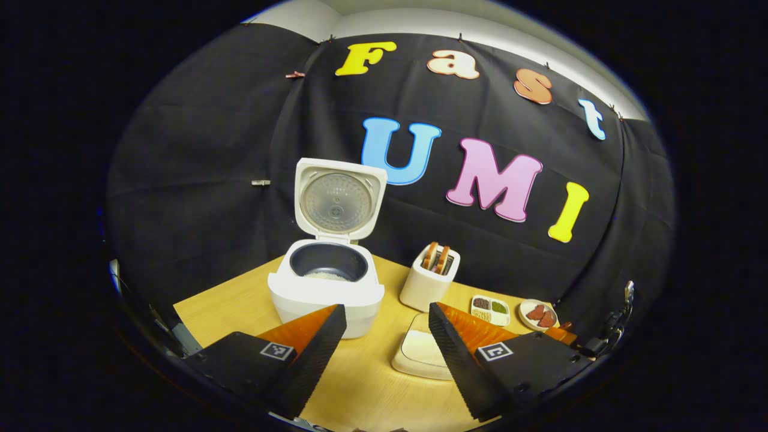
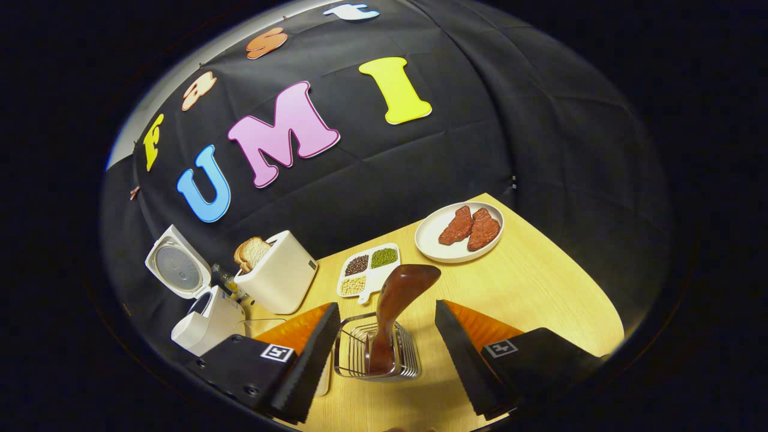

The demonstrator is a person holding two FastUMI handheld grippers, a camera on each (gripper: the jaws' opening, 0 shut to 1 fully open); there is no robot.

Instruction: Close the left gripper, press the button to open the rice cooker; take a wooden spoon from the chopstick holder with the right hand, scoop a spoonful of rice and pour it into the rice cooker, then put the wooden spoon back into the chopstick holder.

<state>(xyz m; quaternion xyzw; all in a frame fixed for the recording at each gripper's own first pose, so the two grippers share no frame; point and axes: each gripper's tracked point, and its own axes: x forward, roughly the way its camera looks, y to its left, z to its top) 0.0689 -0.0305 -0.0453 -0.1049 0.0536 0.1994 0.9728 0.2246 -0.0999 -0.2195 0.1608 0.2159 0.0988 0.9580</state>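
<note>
The white rice cooker [image 1: 327,288] stands on the wooden table with its lid [image 1: 337,201] raised; white rice lies in its dark inner pot [image 1: 328,264]. My left gripper [image 1: 387,348] hovers in front of it, open and empty. In the right gripper view the cooker [image 2: 201,312] sits at far left. A dark wooden spoon [image 2: 396,306] stands bowl-up in the wire chopstick holder [image 2: 375,354]. My right gripper [image 2: 387,351] is open, its fingers on either side of the holder and apart from the spoon.
A white toaster [image 1: 429,276] with bread slices stands right of the cooker. A shallow white dish [image 1: 420,354] lies before it. A divided tray of beans [image 2: 367,270] and a plate with red meat pieces [image 2: 459,231] sit toward the table's right edge.
</note>
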